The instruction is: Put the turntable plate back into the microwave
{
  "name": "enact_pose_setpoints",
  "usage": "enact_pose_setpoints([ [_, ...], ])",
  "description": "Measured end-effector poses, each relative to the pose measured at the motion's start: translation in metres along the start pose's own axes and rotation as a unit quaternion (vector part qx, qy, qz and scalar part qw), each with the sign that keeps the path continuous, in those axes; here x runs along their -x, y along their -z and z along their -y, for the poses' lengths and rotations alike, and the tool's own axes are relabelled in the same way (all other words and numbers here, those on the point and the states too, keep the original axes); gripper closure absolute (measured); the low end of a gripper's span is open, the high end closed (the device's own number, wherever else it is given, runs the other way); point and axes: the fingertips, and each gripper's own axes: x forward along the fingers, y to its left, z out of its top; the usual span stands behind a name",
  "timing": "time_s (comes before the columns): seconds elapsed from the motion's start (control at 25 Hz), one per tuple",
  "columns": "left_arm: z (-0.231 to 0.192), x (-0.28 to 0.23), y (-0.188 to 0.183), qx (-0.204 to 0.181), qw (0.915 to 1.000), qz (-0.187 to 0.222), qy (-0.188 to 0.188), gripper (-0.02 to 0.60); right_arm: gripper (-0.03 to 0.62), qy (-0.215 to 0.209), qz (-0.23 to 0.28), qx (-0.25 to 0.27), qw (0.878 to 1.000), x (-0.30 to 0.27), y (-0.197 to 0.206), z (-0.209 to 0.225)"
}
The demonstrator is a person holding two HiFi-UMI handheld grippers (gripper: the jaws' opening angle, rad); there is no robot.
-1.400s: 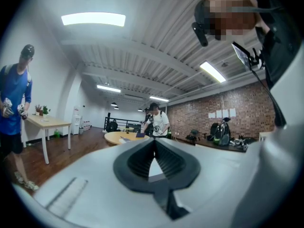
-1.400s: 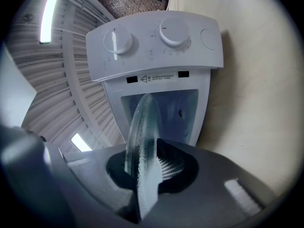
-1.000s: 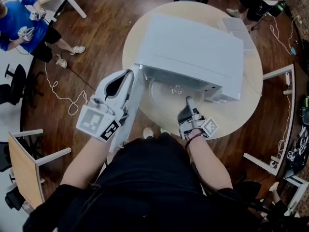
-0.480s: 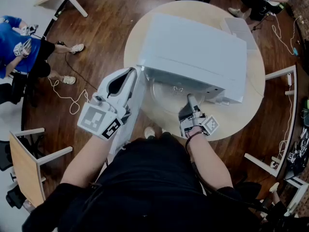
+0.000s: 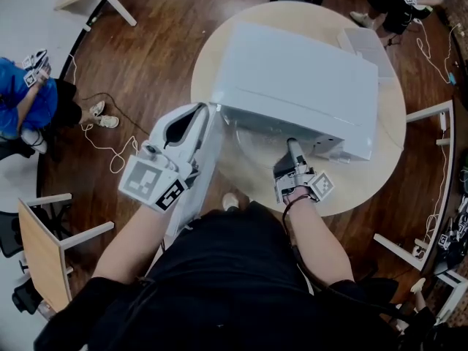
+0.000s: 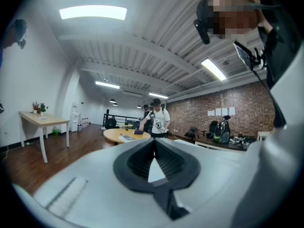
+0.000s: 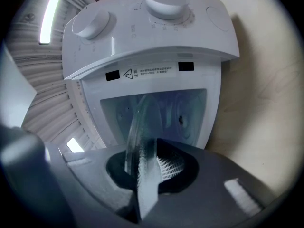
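Note:
A white microwave stands on a round wooden table, its door swung open to the left. My right gripper is shut on the rim of the clear glass turntable plate, which lies level at the mouth of the oven, partly under its top. In the right gripper view the plate runs edge-on from between the jaws of my right gripper into the cavity, below the knobs of the microwave. My left gripper lies along the outside of the door, shut.
A white box sits on the table behind the microwave. Chairs and desks ring the table, and a cable trails on the wooden floor. A person in blue is at the left; another person stands by a far table.
My right gripper has pushed the plate a little further toward the cavity. The left gripper has stayed by the door. The person in blue has moved off to the left.

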Motion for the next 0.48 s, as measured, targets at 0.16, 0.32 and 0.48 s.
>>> enact_pose_setpoints([
  [0.16, -0.002, -0.001, 0.002, -0.002, 1.0000, -0.006, 0.002, 0.578, 0.557, 0.002, 0.004, -0.001, 1.000, -0.004, -0.001, 0.004],
  [0.32, -0.004, 0.001, 0.005, 0.002, 0.9999, -0.011, 0.004, 0.578, 0.557, 0.004, 0.006, 0.000, 1.000, -0.008, 0.001, 0.004],
  [0.48, -0.016, 0.005, 0.004, 0.015, 0.9998, -0.006, 0.011, 0.578, 0.557, -0.012, 0.013, 0.024, 1.000, -0.013, 0.000, 0.003],
])
